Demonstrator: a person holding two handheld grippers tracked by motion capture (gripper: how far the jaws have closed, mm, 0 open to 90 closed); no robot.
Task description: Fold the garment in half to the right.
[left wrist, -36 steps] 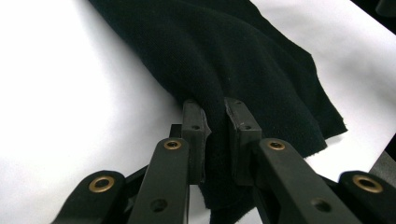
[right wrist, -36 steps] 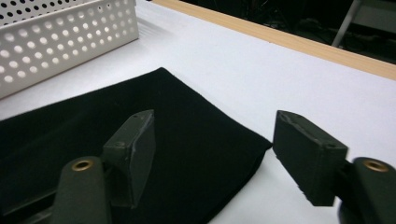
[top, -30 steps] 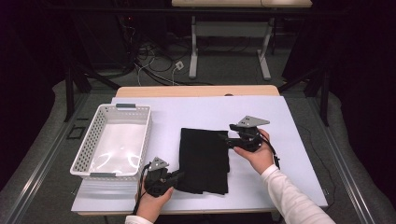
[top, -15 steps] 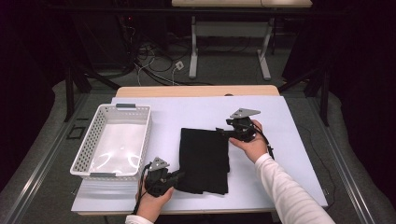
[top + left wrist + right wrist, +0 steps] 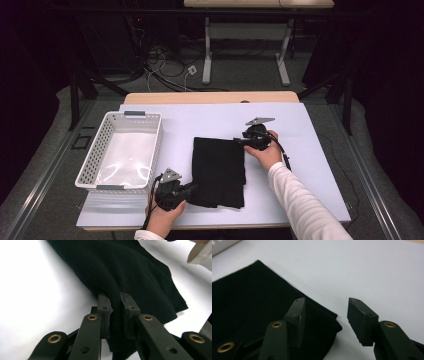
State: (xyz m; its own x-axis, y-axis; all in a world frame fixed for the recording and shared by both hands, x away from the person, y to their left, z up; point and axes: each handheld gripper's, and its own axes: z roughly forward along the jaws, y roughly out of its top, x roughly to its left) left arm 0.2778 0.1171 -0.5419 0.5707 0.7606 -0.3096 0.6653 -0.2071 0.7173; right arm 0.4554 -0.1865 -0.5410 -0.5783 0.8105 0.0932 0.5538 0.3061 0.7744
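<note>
Two claws: both at the folded black fabric cloth [image 5: 219, 171], one at each end
Cloth: lies flat on the white worktop [image 5: 310, 150], near its middle, to the right of the white perforated plastic basket [image 5: 96, 152]; several layers show at its edges
Left claw [image 5: 115, 302]: pinched tight on a bunched fold of the cloth at its near left corner; fabric fills the gap between the jaws and spills below them; held low by the left hand [image 5: 162, 217] at the worktop's front edge
Right claw [image 5: 325, 311]: jaws spread wide, nothing between them; one jaw over the cloth's far right corner, the other over bare worktop
Right hand [image 5: 266, 154]: white sleeve [image 5: 305, 205] behind it
</note>
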